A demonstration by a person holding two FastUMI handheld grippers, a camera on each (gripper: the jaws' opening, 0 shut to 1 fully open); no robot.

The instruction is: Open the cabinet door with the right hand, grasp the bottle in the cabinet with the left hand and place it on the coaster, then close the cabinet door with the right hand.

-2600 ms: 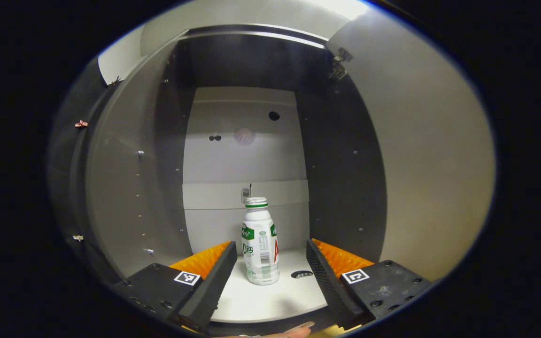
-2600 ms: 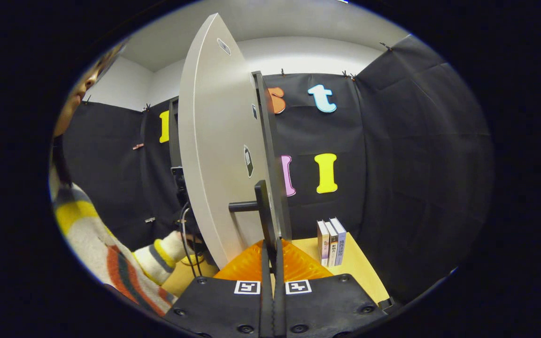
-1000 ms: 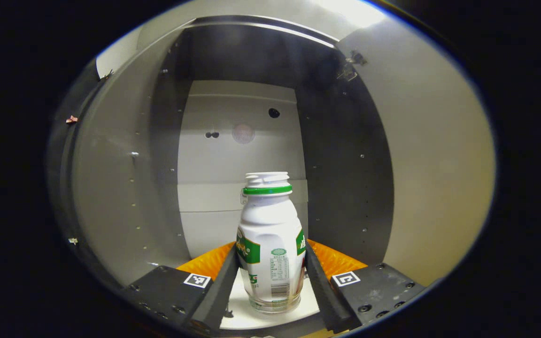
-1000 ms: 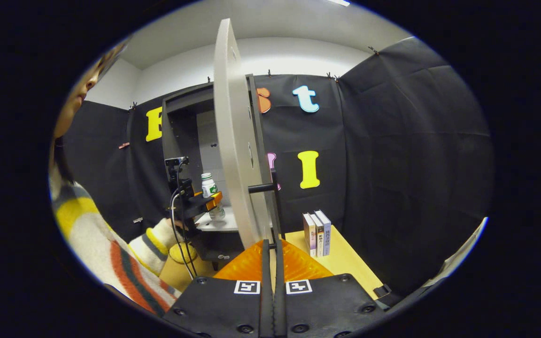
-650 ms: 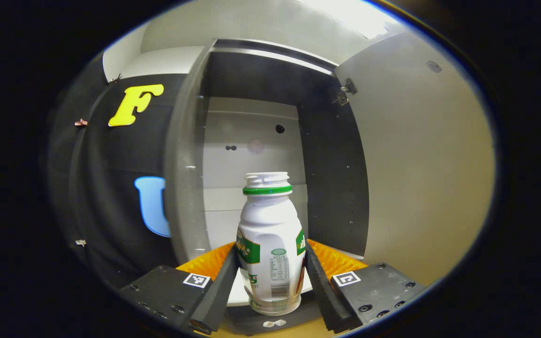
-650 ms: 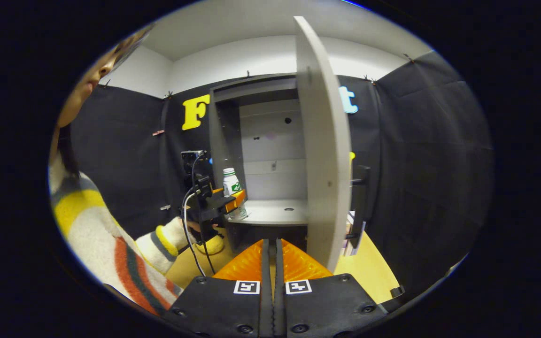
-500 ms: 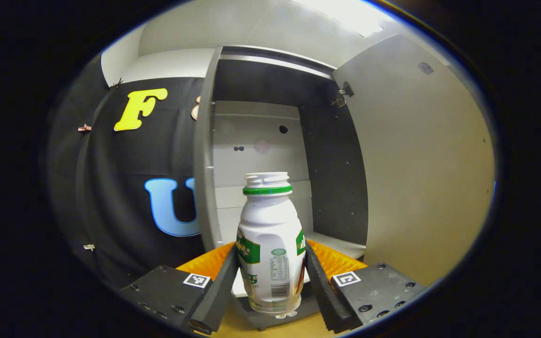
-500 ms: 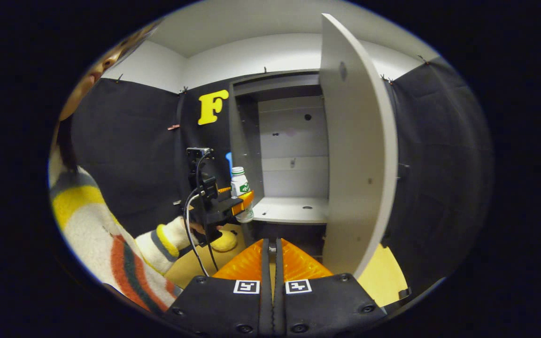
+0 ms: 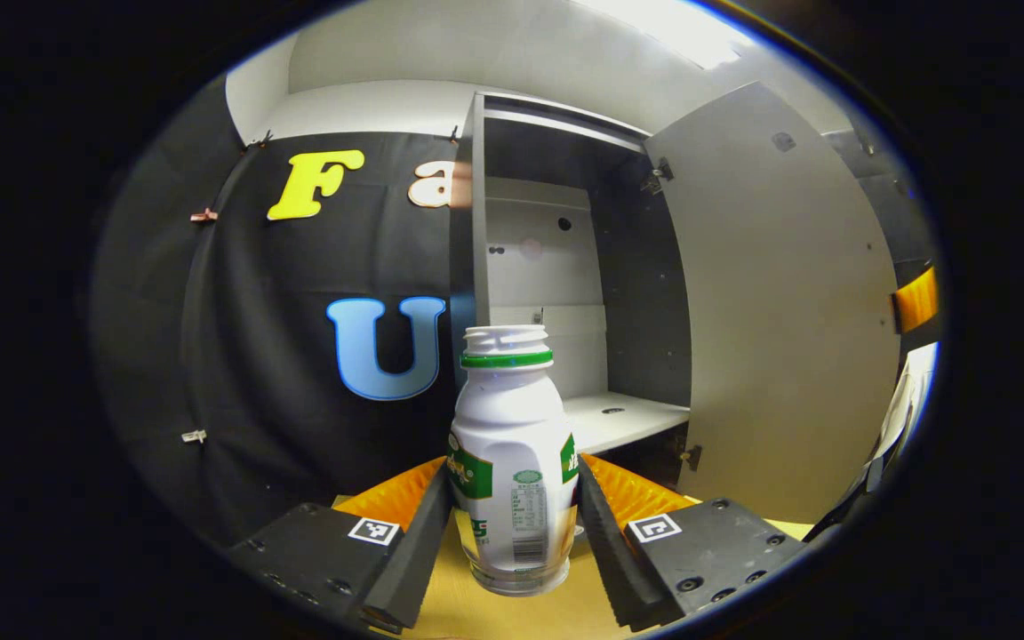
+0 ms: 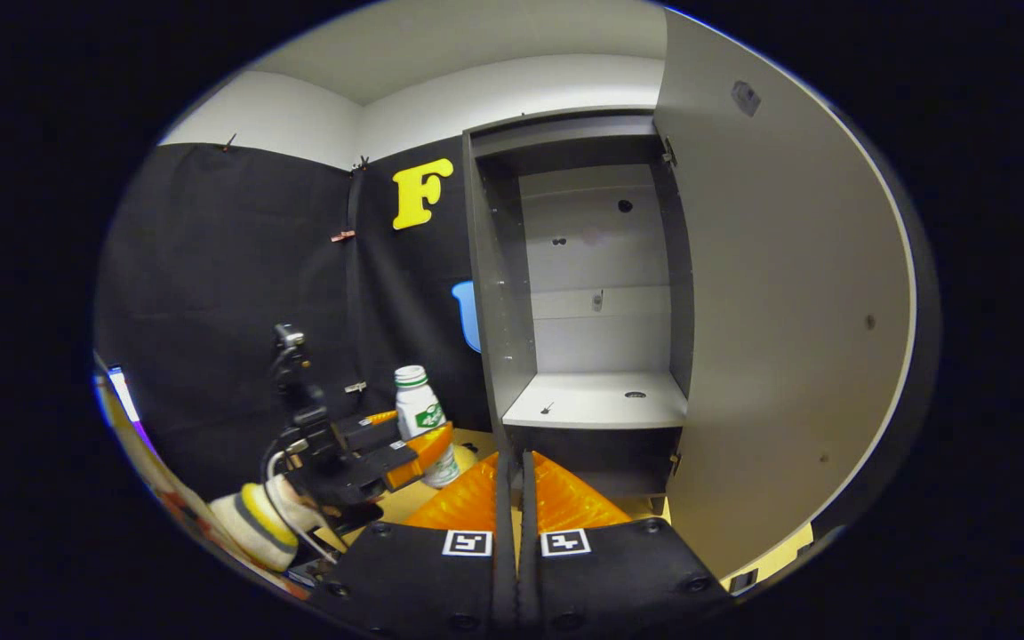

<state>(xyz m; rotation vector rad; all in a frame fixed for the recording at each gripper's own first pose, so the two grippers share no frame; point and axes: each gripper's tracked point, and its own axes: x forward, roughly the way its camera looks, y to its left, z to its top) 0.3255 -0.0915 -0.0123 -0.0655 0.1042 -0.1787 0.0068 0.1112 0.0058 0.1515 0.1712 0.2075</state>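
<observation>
Bottle (image 9: 509, 462) sits clamped upright in our left tongs (image 9: 512, 520); right tongs (image 10: 512, 498) closed, empty. We lower slowly, level, onto the coaster.

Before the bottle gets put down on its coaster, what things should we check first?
1. Left gripper squeezing the bottle from both sides: ok.
2. Bottle upright in the grip: ok.
3. Bottle out of the cabinet, over the table: ok.
4. Cabinet door swung open, out of the way: ok.
5. Where the coaster is: cannot tell.
6. Right gripper shut, holding nothing, free for the door: ok.
</observation>
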